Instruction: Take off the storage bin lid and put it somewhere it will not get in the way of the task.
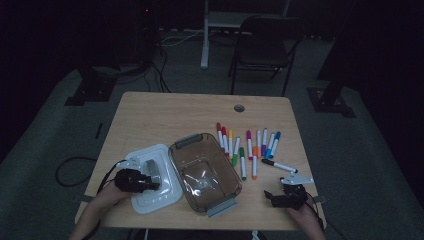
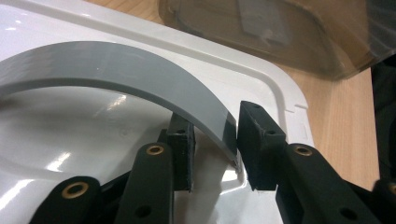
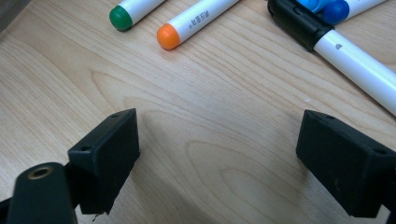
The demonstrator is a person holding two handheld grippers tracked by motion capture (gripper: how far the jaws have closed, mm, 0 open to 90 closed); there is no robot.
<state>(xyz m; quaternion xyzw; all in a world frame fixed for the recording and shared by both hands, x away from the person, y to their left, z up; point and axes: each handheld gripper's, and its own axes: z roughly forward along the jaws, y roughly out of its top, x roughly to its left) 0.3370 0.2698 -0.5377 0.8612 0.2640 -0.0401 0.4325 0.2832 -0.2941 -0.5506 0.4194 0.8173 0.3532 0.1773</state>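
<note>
Now I have my left hand-held gripper [image 2: 212,147] over the white lid [image 1: 152,180] near the counter's [image 1: 165,112] front left corner, its jaws set either side of the lid's grey handle [image 2: 116,70]; I cannot tell if the pads press it. Just right of the lid lies the clear brown container [image 1: 205,172], and past it a row of markers [image 1: 247,145] toward the right edge. By the front right corner my right hand-held gripper [image 3: 217,158] sits spread wide over bare wood, gripping nothing.
</note>
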